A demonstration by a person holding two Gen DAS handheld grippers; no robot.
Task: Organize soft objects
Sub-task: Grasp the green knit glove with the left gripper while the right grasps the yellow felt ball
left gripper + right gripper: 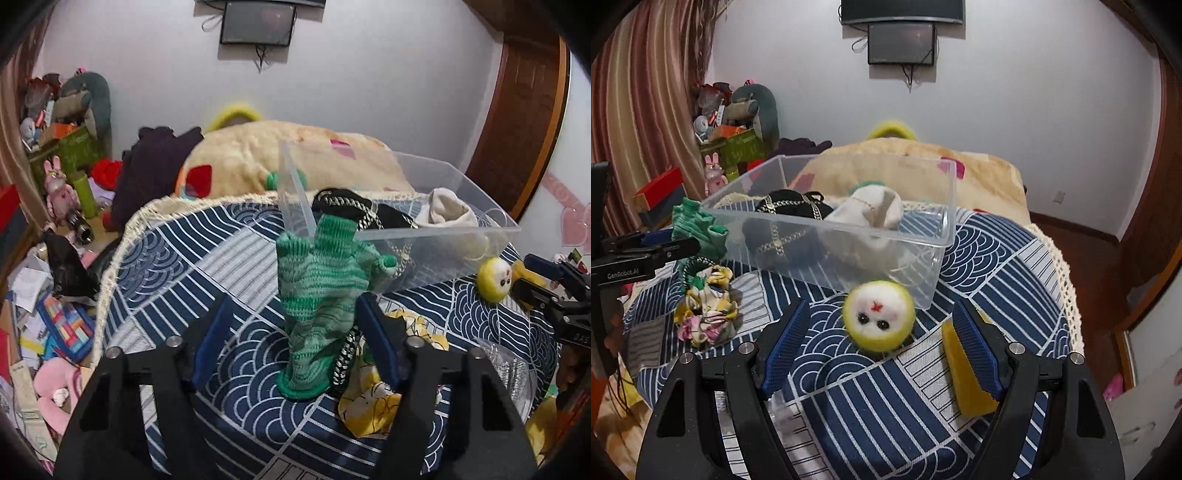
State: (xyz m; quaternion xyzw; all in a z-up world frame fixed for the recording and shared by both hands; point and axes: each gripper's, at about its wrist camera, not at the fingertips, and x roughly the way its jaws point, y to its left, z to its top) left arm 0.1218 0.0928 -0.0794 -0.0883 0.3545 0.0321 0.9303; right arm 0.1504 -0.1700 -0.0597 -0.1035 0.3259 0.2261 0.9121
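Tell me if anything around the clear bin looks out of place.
The green knitted glove hangs draped over the corner of the clear bin, half in and half out, with its cuff on the cloth. The black item and white item sit inside the bin. The yellow-green felt ball lies outside, touching its wall.

left gripper: jaws spread wide, blue pads facing each other, pointing forward, low over the surface
right gripper: jaws spread wide, blue pads facing each other, pointing forward, low over the surface
hands: hidden behind the grippers
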